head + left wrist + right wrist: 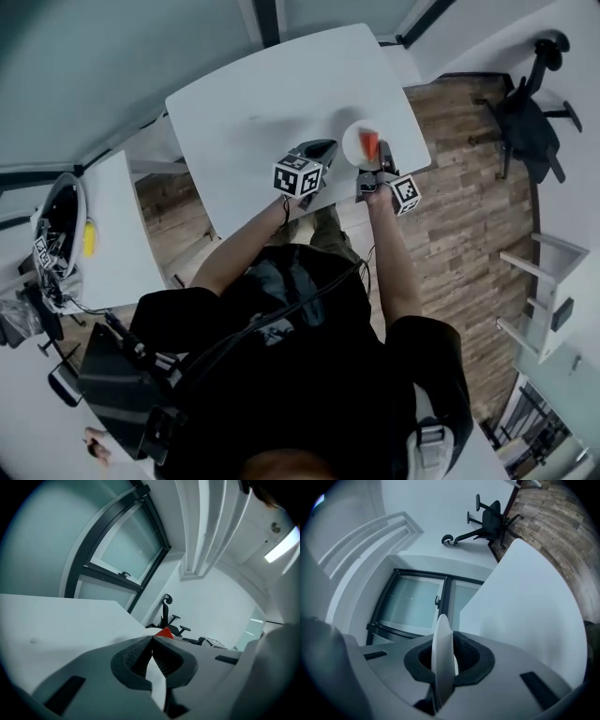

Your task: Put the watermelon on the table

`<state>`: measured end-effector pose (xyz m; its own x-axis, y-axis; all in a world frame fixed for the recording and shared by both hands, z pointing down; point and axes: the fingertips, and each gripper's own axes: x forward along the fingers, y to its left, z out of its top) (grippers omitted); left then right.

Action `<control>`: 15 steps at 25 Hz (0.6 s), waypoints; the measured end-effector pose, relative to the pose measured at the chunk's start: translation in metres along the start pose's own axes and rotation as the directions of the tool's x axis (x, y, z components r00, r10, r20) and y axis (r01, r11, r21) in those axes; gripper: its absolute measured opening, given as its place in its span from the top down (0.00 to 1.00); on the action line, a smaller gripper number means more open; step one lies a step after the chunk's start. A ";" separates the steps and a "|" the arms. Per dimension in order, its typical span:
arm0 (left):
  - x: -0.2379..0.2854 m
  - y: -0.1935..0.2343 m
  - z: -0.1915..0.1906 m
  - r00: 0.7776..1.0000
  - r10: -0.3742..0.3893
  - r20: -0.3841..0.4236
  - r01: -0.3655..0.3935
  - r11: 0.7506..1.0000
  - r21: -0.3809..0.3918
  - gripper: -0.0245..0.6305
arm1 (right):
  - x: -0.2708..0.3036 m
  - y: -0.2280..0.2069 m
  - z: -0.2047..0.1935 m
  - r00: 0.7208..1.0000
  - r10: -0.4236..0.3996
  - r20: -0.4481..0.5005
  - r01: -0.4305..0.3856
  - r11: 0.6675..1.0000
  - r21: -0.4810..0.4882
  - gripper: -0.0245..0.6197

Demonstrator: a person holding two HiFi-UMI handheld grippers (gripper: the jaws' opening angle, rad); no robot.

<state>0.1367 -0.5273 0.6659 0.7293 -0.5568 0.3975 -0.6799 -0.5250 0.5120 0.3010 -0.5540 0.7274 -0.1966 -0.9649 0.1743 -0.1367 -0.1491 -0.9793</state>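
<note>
Left tool (pixel 152 641): pinched shut on the plate's (pixel 351 141) rim.
Right tool (pixel 443 644): clamped on the opposite rim.
Watermelon slice (pixel 369 143): on the plate, over the table's (pixel 253 94) near edge.
Risk: uneven hands tip the plate and the slice slides off.

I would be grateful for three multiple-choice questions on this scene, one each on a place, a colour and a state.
1. Where does the watermelon slice lie?
A. On the wooden floor
B. On the white plate
C. On the office chair

2. What colour is the top of the table?
A. White
B. Black
C. Green

3. How is the right claw?
A. Wide open and empty
B. Shut on the plate's rim
C. Shut on a cable

Answers:
1 B: the head view shows the red slice sitting on the plate.
2 A: the table top is plain white in every view.
3 B: the right gripper view shows the plate's rim edge-on, pinched between the jaws.
</note>
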 end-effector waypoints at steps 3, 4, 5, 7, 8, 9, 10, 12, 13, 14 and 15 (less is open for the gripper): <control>0.044 0.033 0.011 0.995 0.097 0.002 -0.097 0.994 -0.041 0.96 | 0.054 -0.022 0.019 0.996 -0.067 -0.051 0.066 0.997 -0.036 0.92; 0.050 0.043 0.015 0.992 0.128 -0.001 -0.128 0.990 -0.053 0.96 | 0.071 -0.029 0.021 0.994 -0.082 -0.069 0.080 0.996 -0.038 0.92; 0.053 0.051 0.020 0.988 0.153 -0.003 -0.153 0.986 -0.061 0.96 | 0.088 -0.035 0.021 0.991 -0.100 -0.087 0.097 0.995 -0.039 0.92; 0.055 0.057 0.027 0.982 0.187 -0.003 -0.187 0.980 -0.072 0.96 | 0.119 -0.050 0.026 0.980 -0.160 -0.118 0.154 0.986 -0.057 0.92; 0.057 0.057 0.028 0.980 0.200 -0.004 -0.199 0.977 -0.081 0.96 | 0.133 -0.059 0.032 0.972 -0.202 -0.124 0.193 0.978 -0.078 0.92; 0.058 0.057 0.026 0.977 0.213 -0.006 -0.212 0.972 -0.099 0.96 | 0.146 -0.068 0.038 0.963 -0.238 -0.123 0.227 0.969 -0.098 0.92; 0.056 0.058 0.024 0.974 0.228 -0.006 -0.227 0.966 -0.126 0.96 | 0.158 -0.075 0.044 0.958 -0.261 -0.116 0.250 0.963 -0.106 0.92; 0.046 0.060 0.018 0.967 0.254 -0.004 -0.250 0.950 -0.188 0.96 | 0.177 -0.081 0.051 0.955 -0.279 -0.096 0.268 0.957 -0.114 0.92; 0.042 0.060 0.016 0.965 0.261 -0.003 -0.256 0.944 -0.208 0.96 | 0.185 -0.082 0.054 0.951 -0.297 -0.091 0.280 0.947 -0.159 0.92; 0.039 0.060 0.015 0.964 0.266 -0.002 -0.260 0.941 -0.215 0.96 | 0.192 -0.081 0.057 0.940 -0.329 -0.088 0.300 0.922 -0.245 0.92; 0.038 0.061 0.016 0.963 0.269 -0.002 -0.263 0.941 -0.213 0.96 | 0.199 -0.079 0.061 0.924 -0.373 -0.083 0.321 0.875 -0.362 0.90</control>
<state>0.1221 -0.5906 0.7001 0.5199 -0.6764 0.5217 -0.8153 -0.2106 0.5394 0.3315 -0.7472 0.8329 -0.2110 -0.8182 0.5349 -0.5338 -0.3620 -0.7642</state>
